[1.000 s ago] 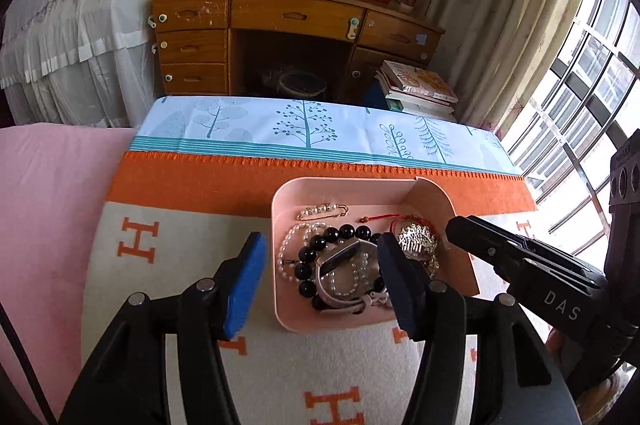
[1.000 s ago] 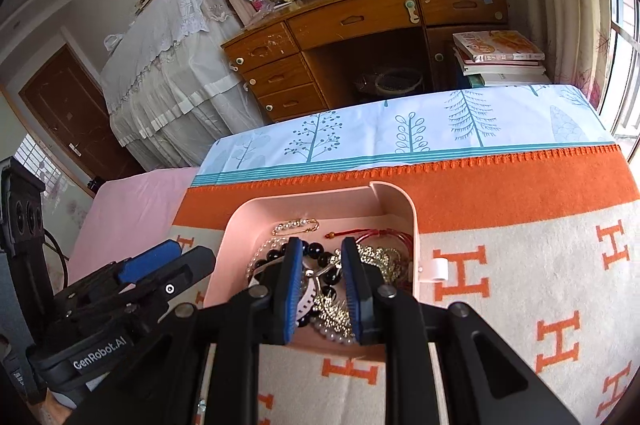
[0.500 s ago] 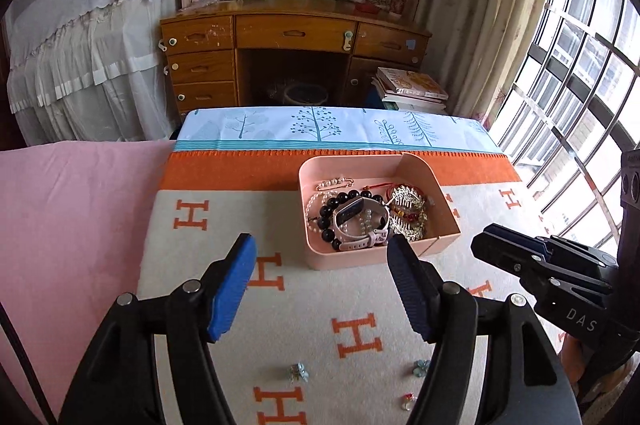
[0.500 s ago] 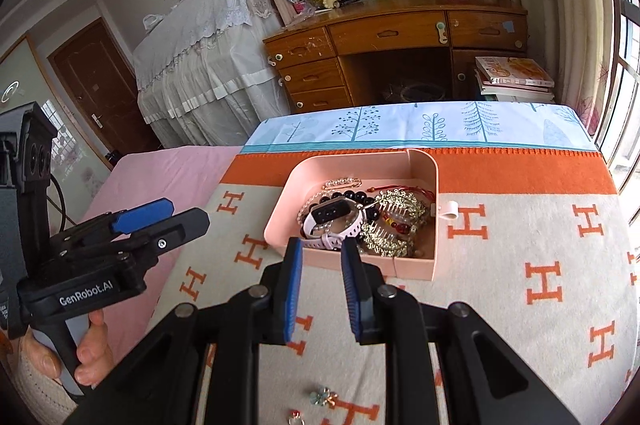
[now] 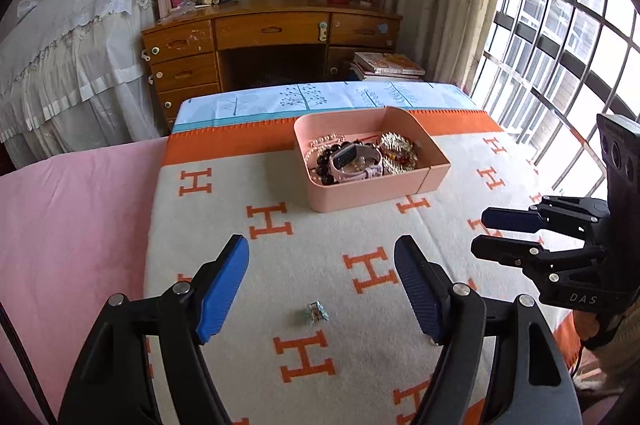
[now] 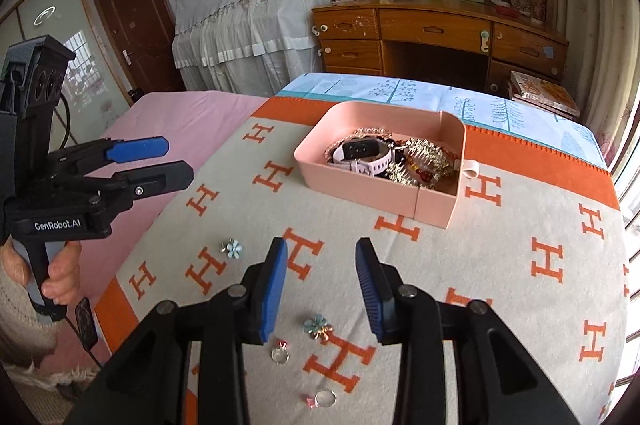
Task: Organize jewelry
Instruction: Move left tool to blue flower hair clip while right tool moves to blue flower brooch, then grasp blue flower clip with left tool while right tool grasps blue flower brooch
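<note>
Fingers on both grippers stand parted and empty, and both pairs have just been opening with nothing between them. The left gripper (image 5: 322, 289) hovers over the orange-and-cream blanket (image 5: 360, 237) with a small blue flower earring (image 5: 317, 312) lying between and just ahead of its tips. The right gripper (image 6: 322, 285) hangs above a second flower earring (image 6: 318, 327), with one ring (image 6: 280, 352) just beside it and another ring (image 6: 323, 399) nearer the camera. A third flower piece (image 6: 231, 248) lies apart to the left.

The pink tray (image 6: 360, 189) sits further back on the blanket, already holding a watch (image 6: 360, 155), dark beads and gold chains.

The step in hand looks like picking up the loose pieces. These are tiny and lie on soft cloth, so each gripper should come straight down with its tips either side of one piece, close gently, and avoid pinching the blanket. Rings may slip or roll; gripping across the band seems safest.

A second ago both grippers were close over the tray, the right one nearly closed above the jewelry. Both have since drawn back toward the near edge, and the loose pieces have come into view.
</note>
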Tool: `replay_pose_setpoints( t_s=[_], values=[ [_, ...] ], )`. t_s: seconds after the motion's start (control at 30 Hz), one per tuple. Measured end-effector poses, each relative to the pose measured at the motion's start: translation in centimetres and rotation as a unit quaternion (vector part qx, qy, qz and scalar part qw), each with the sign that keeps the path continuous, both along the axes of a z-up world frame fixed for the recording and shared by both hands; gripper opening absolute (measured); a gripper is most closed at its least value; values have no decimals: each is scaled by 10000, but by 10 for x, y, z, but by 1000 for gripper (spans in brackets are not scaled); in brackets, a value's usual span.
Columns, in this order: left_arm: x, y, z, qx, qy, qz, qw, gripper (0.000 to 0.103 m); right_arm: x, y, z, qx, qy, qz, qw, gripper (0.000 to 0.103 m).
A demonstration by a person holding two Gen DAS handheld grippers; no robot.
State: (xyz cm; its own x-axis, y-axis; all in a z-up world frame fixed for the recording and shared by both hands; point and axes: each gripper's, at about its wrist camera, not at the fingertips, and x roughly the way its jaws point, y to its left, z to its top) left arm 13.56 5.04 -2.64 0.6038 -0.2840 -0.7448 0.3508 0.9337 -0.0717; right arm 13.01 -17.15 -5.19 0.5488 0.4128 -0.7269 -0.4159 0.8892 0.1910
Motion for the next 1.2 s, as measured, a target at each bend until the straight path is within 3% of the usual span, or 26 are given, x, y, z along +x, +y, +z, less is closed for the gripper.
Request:
replay_pose_setpoints(
  t_s=[0.4, 0.83, 0.9, 0.97, 1.07, 1.2],
  values=[
    [-1, 8, -64, 345, 448, -1046, 9929, 73, -20, 12, -61, -703, 170, 620, 9955, 36],
    [3, 3, -89, 790, 463, -1651, 9820, 73, -27, 24, -77, -1056, 122, 1006, 9892, 35],
    [5, 2, -91, 815, 471, -1715, 9807, 73, -29, 24, -78, -1066, 60, 1023, 9890, 26],
    [6, 1, -92, 890, 422, -1776, 9792, 65, -30, 24, -78, -982, 94, 1055, 9895, 20],
    [9, 1, -97, 1008, 403, -1844, 9768, 48, -30, 22, -78, -909, 106, 1050, 9903, 20],
    [13, 1, -100, 1036, 353, -1895, 9757, 45, -31, 20, -78, -863, 89, 1027, 9909, 20]
  ],
)
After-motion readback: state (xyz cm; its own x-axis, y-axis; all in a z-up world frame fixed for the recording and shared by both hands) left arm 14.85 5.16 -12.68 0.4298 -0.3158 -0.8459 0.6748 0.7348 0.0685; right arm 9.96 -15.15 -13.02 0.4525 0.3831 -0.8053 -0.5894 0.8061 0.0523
